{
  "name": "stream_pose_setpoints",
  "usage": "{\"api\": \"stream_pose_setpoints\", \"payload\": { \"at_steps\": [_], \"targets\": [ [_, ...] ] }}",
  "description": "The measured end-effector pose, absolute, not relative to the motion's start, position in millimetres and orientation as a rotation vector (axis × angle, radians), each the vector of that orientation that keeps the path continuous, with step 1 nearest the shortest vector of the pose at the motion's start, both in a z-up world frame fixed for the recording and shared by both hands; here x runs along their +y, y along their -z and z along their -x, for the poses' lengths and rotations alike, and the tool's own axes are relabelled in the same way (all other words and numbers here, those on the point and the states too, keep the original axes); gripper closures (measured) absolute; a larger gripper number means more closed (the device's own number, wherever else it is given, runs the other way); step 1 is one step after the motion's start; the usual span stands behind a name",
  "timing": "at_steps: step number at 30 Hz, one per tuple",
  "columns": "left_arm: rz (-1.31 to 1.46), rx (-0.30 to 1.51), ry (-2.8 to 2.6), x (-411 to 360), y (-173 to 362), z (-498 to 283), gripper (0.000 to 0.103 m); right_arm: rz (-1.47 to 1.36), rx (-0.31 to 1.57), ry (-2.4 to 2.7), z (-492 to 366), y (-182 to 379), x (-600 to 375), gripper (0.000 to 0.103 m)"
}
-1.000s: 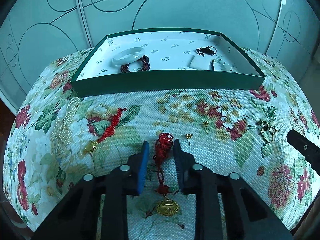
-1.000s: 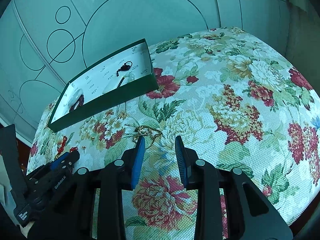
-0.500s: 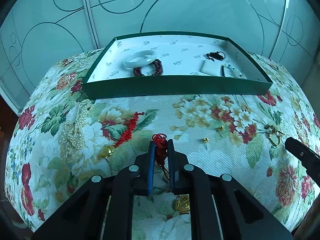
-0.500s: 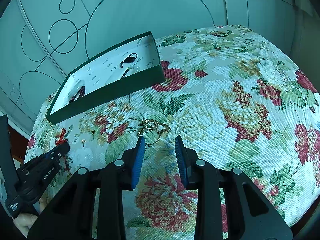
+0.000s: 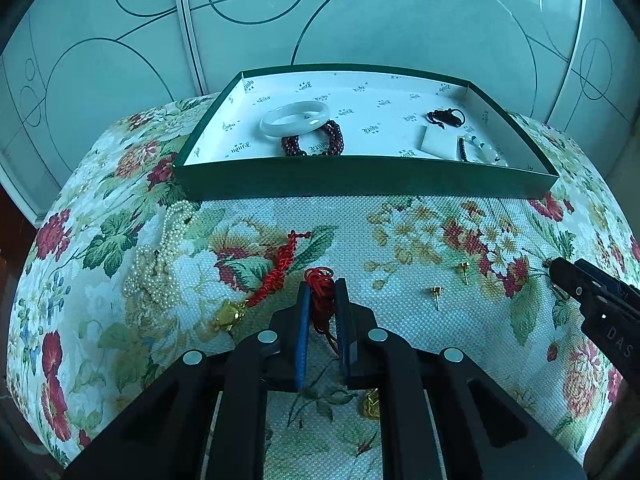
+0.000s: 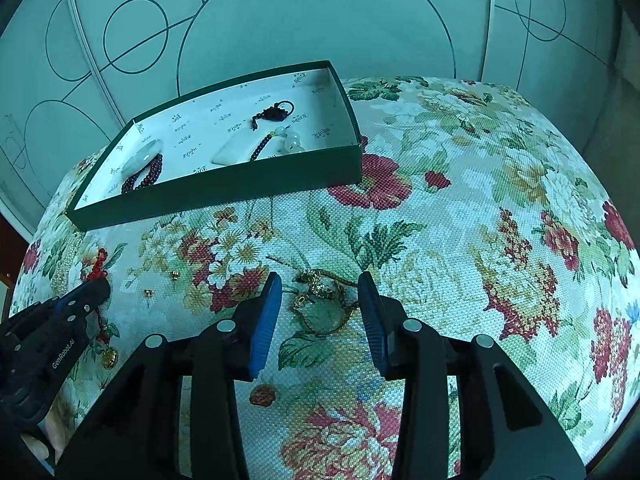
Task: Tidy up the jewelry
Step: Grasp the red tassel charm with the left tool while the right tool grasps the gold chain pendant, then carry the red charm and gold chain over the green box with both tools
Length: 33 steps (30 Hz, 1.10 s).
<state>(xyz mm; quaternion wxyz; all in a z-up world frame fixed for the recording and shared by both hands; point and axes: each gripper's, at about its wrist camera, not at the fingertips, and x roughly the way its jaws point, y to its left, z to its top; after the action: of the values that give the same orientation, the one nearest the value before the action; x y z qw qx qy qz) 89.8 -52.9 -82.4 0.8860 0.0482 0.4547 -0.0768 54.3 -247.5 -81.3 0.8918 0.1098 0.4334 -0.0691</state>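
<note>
Hanging below the left gripper [image 5: 322, 284], the red cord [image 5: 320, 296] passes behind the finger bodies, so only part of its gold charm [image 5: 370, 400] shows. The jaws are closed on the cord's bunched upper loops.

The left wrist view alone shows the pearl strand [image 5: 160, 264], a second red cord with gold charm [image 5: 276, 270], and both gold ear studs [image 5: 436, 292] lying on the floral cloth [image 5: 400, 216]. In it the right gripper is cut off at the frame edge.

The right wrist view alone shows the right gripper [image 6: 320, 292] with its jaws opening, straddling a tangled gold chain [image 6: 320, 300] without pressing on it. The chain's fine detail is hard to make out.

The green tray [image 5: 360, 182] holds a pale bangle [image 5: 294, 118], a dark red bead bracelet [image 5: 316, 144], a black knotted cord [image 5: 444, 116], a white card [image 5: 438, 142] and a pale bead pendant [image 6: 290, 140], whose lower part the tray's near wall hides in the left view.
</note>
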Motion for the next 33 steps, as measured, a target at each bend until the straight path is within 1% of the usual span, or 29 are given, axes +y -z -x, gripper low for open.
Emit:
{"api": "stream_pose_setpoints", "payload": {
  "at_steps": [2, 5, 8, 13, 14, 15, 22, 33],
  "targets": [
    [-0.099, 0.945, 0.162, -52, 82, -90, 0.091, -0.208, 0.9, 0.151, -54, 82, -245, 0.064],
    [-0.095, 0.943, 0.161, -52, 83, -91, 0.091, -0.158, 0.899, 0.174, -52, 83, -241, 0.074],
    [-0.094, 0.941, 0.161, -51, 83, -92, 0.091, -0.17, 0.899, 0.169, -51, 84, -243, 0.088],
    [-0.089, 0.941, 0.162, -50, 82, -92, 0.091, -0.187, 0.883, 0.163, -48, 84, -244, 0.089],
    [-0.088, 0.941, 0.162, -49, 82, -92, 0.091, -0.201, 0.876, 0.16, -46, 83, -246, 0.093],
    [-0.087, 0.941, 0.161, -49, 82, -92, 0.091, -0.208, 0.878, 0.157, -45, 82, -246, 0.093],
    [-0.082, 0.926, 0.173, -49, 75, -89, 0.091, -0.238, 0.862, 0.149, -38, 75, -249, 0.093],
    [-0.07, 0.869, 0.186, -47, 46, -83, 0.091, -0.24, 0.786, 0.128, -27, 40, -250, 0.093]
  ]
}}
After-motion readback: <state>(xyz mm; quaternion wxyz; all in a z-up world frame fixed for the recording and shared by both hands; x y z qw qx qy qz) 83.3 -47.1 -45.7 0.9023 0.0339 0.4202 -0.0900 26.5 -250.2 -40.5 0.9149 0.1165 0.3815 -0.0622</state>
